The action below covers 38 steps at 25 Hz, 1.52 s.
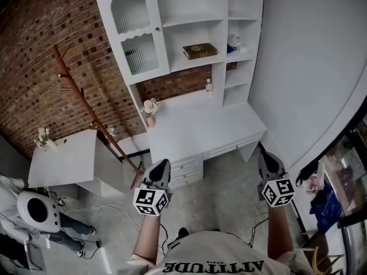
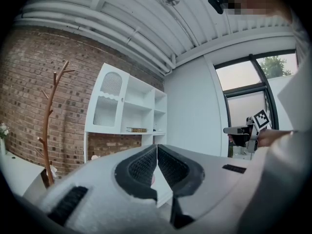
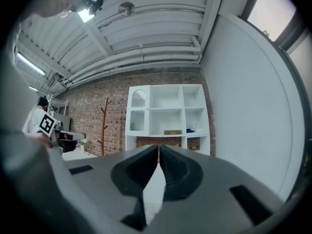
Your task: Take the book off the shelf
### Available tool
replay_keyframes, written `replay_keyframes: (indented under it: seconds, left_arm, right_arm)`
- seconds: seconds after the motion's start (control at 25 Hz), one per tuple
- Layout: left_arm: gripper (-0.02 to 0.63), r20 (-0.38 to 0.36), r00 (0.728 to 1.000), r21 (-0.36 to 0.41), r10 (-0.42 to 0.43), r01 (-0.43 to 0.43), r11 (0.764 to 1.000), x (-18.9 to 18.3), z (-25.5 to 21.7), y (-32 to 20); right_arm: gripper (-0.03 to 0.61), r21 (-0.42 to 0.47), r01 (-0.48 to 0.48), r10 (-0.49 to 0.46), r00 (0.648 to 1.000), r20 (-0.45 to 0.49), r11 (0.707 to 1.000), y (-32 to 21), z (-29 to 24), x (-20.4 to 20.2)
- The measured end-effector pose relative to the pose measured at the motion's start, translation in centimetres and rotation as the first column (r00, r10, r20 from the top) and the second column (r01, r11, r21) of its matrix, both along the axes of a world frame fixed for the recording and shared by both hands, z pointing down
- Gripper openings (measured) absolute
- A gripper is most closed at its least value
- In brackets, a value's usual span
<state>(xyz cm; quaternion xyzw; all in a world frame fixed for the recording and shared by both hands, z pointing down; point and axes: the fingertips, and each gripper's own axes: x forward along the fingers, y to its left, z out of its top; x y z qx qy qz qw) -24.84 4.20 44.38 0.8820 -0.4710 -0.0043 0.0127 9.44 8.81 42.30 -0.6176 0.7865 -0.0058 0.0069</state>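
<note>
A dark book (image 1: 200, 51) with gold print lies flat on the middle shelf of the white shelf unit (image 1: 189, 65) above the desk; it also shows small and far off as the book (image 2: 136, 129) and the book (image 3: 172, 132). My left gripper (image 1: 159, 166) is held low in front of the desk, far short of the shelf, jaws shut with nothing between them (image 2: 157, 147). My right gripper (image 1: 268, 159) hangs at the same height to the right, also shut and empty (image 3: 159, 147). Both point toward the shelf unit.
A white desk (image 1: 200, 128) with drawers stands under the shelves, holding a flower vase (image 1: 150, 109) and a small bottle (image 1: 209, 86). A wooden coat rack (image 1: 92, 113) leans at the left beside a white side table (image 1: 63, 159). A person (image 1: 34, 211) is at the far left. A grey wall (image 1: 309, 67) lies to the right.
</note>
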Motion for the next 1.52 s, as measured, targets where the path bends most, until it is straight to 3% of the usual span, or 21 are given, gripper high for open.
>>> replay_keyframes:
  seconds: [0.52,0.88,1.52]
  left_arm:
    - [0.026,0.002,0.999,-0.018,-0.037,0.037,0.999,5.1,1.0,1.9]
    - [0.026,0.002,0.998,-0.034,-0.058,0.058,0.998,5.4,1.7,1.5]
    - [0.026,-0.031,1.0,-0.039,-0.003,0.001,0.999,4.3,2.2,-8.4]
  right_arm:
    - [0.034,-0.013,0.054,-0.054,0.998,-0.013,0.998,0.4,1.2,4.6]
    - [0.034,-0.031,0.072,-0.072,0.997,-0.004,0.997,-0.5,2.4,5.0]
    - [0.035,-0.043,0.014,-0.014,1.0,-0.02,0.999,-8.8,2.2,3.1]
